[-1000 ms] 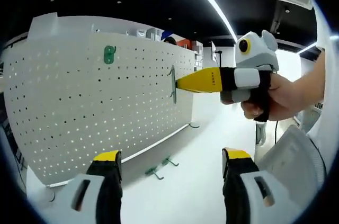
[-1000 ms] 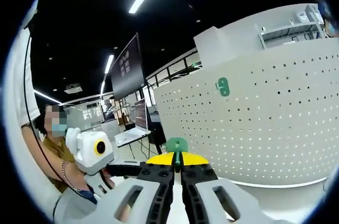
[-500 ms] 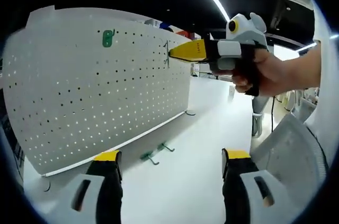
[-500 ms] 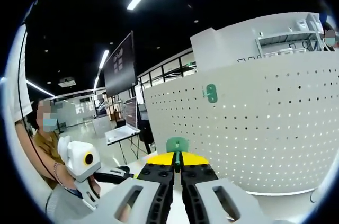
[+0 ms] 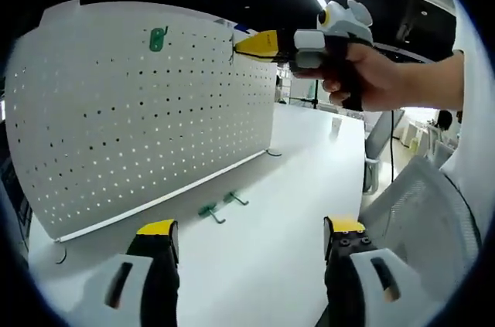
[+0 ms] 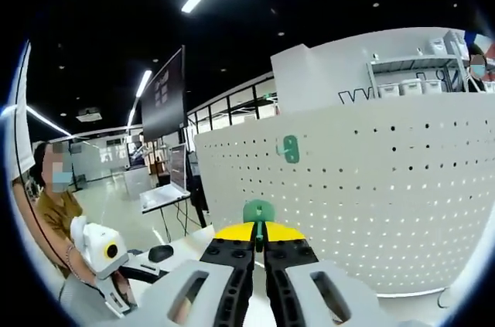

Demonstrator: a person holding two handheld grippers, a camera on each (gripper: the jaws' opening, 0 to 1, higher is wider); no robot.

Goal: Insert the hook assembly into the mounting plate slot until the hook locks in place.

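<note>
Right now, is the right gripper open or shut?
Shut: the right gripper has its yellow-tipped jaws closed together on a green hook.

A white pegboard (image 5: 147, 110) dotted with small holes is seen beyond the yellow-tipped black left gripper (image 5: 251, 238); a green hook (image 6: 258, 210) is pinched in the yellow-tipped right gripper (image 6: 260, 236), another green hook (image 5: 158, 38) fixed high on the board
</note>
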